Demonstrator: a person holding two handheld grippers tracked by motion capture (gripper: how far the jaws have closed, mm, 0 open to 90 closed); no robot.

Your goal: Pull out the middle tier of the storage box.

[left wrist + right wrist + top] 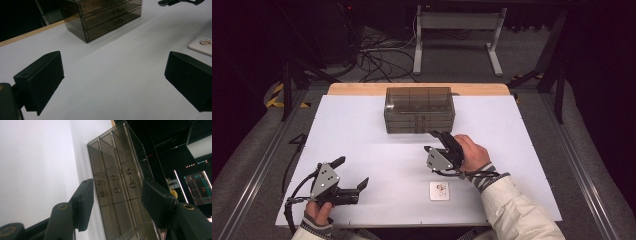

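Observation:
A smoky transparent drawer unit (419, 110) with three stacked drawers stands at the far middle of the white table (362, 135). My right gripper (432, 141) hovers just in front of its lower right part, turned on its side. In the right gripper view the jaws (117, 187) stand open, and the drawers' small knobbed handles (113, 183) show beyond the gap, untouched. My left gripper (353, 171) rests near the front left edge, open and holding nothing; its view shows the jaws (113, 62) wide apart over bare table, with the drawer unit (105, 17) farther off.
A small white card with a picture (439, 190) lies near the front edge, between my hands; it also appears at the right (202, 45). A wooden strip (417, 89) borders the table's far edge. Cables and a metal stand (457, 30) sit on the floor beyond.

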